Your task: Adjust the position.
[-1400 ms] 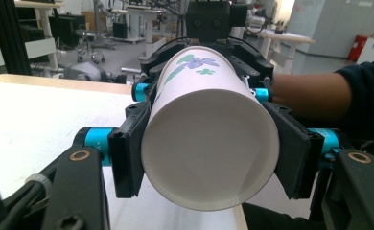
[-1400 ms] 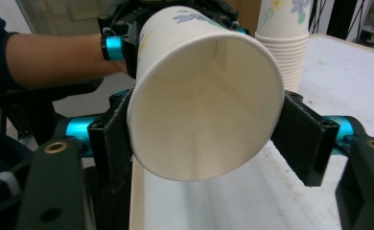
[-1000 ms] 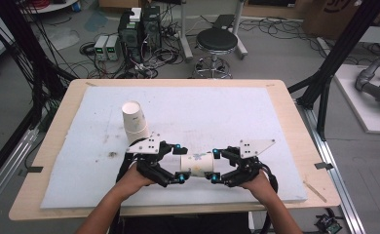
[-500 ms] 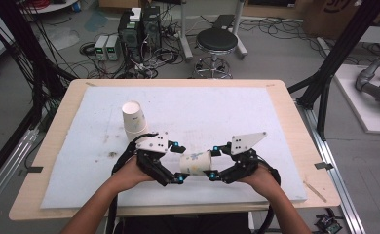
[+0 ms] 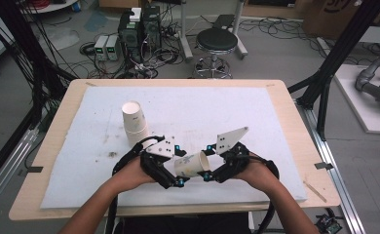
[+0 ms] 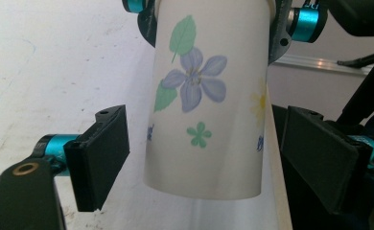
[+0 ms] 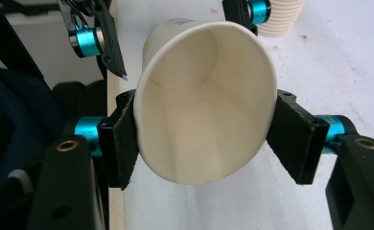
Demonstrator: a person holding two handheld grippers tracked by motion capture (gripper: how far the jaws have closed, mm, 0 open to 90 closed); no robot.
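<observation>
A white paper cup (image 5: 190, 165) printed with flowers lies on its side in the air above the table's front edge, between my two grippers. My right gripper (image 5: 206, 163) is shut on its rim and squeezes the mouth (image 7: 204, 129) into an oval. My left gripper (image 6: 209, 158) is open. Its jaws have just been closing, and the cup's base end (image 6: 204, 120) hangs between the pads with a gap on each side. The left pad (image 6: 103, 153) and the right pad stand clear of the cup wall.
A stack of upside-down paper cups (image 5: 134, 122) stands on the white mat (image 5: 256, 112) behind my left gripper. The wooden table edge (image 5: 178, 209) runs just under both hands. A stool, computers and cables are on the floor beyond the table.
My right hand has risen with the cup, and its grey plate now tilts up. The cup has shifted slightly left, deeper between the left jaws. The left hand stayed about where it was.
</observation>
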